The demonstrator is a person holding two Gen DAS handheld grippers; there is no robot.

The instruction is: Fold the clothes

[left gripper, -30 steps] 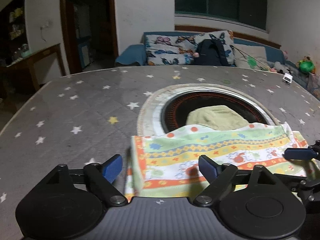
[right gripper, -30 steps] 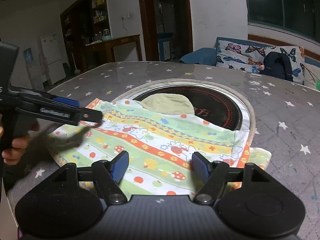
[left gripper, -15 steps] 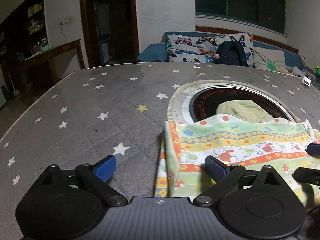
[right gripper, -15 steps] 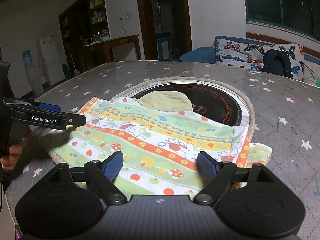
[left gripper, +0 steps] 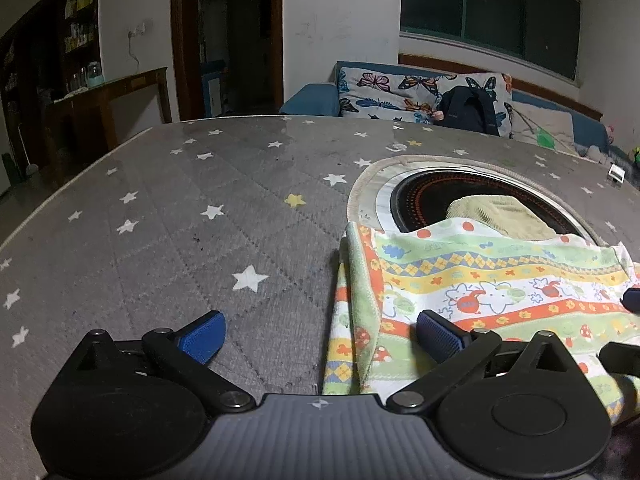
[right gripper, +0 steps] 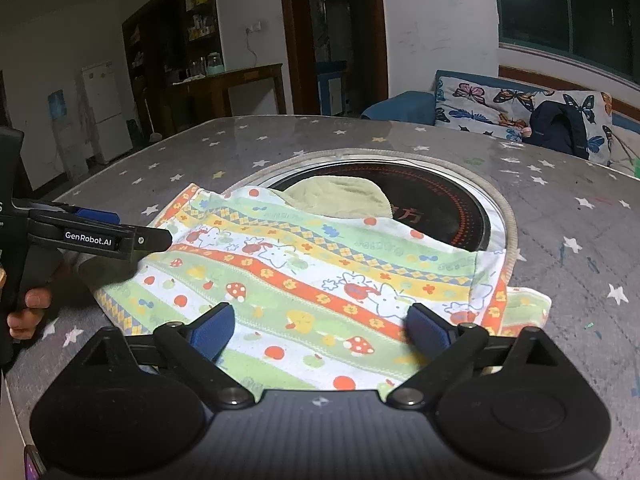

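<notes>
A colourful striped cloth with mushrooms and rabbits [right gripper: 304, 276] lies folded on the grey star-patterned table; it also shows in the left wrist view [left gripper: 492, 280]. My left gripper [left gripper: 320, 330] is open and empty, low over the cloth's left edge; it shows from the side in the right wrist view [right gripper: 120, 236]. My right gripper [right gripper: 320, 328] is open and empty, over the cloth's near edge. A plain yellow-green cloth [right gripper: 340, 198] lies behind it in the dark round recess [right gripper: 448, 208].
The grey table [left gripper: 180, 220] stretches left and far of the cloth. A round metal-rimmed recess [left gripper: 420, 196] sits in its middle. A sofa with butterfly cushions [left gripper: 420, 92] and a dark backpack [left gripper: 468, 112] stand beyond the far edge.
My left gripper has swung left, so the cloth now sits at the right of its view. My right gripper has drawn back a little; the cloth lies unchanged.
</notes>
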